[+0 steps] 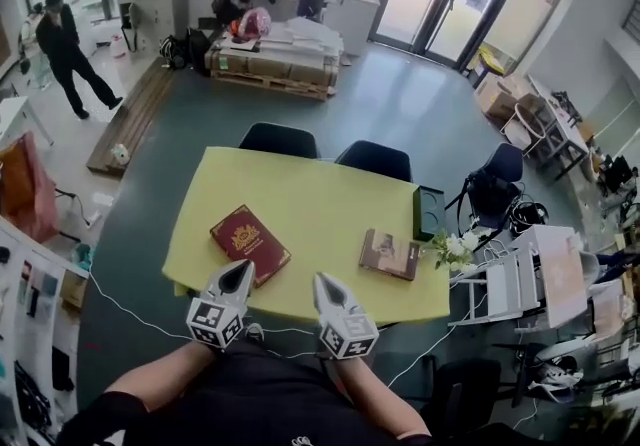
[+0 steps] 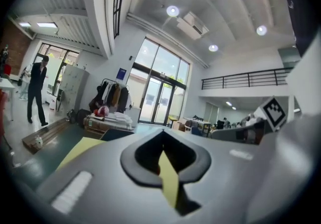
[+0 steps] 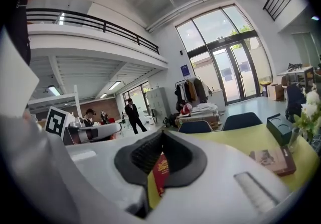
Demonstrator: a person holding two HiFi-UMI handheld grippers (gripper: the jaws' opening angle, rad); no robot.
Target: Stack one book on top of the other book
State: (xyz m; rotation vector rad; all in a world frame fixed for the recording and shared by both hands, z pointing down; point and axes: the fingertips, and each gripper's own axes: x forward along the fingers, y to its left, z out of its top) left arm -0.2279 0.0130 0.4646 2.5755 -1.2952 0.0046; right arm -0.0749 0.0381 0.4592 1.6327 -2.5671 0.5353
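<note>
Left gripper (image 1: pixel 238 274) and right gripper (image 1: pixel 326 286) over near edge of yellow table (image 1: pixel 320 184), jaws together, nothing held. Red book (image 1: pixel 249 244) just beyond left gripper. Brown book (image 1: pixel 390 254) well apart, to right. Looks pre-grasp: next, jaws must part and clamp one book's edge.

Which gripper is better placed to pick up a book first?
Left, probably. The left gripper sits at the near edge of the red book; the right gripper hangs over bare table, apart from the brown book. Both shut.
</note>
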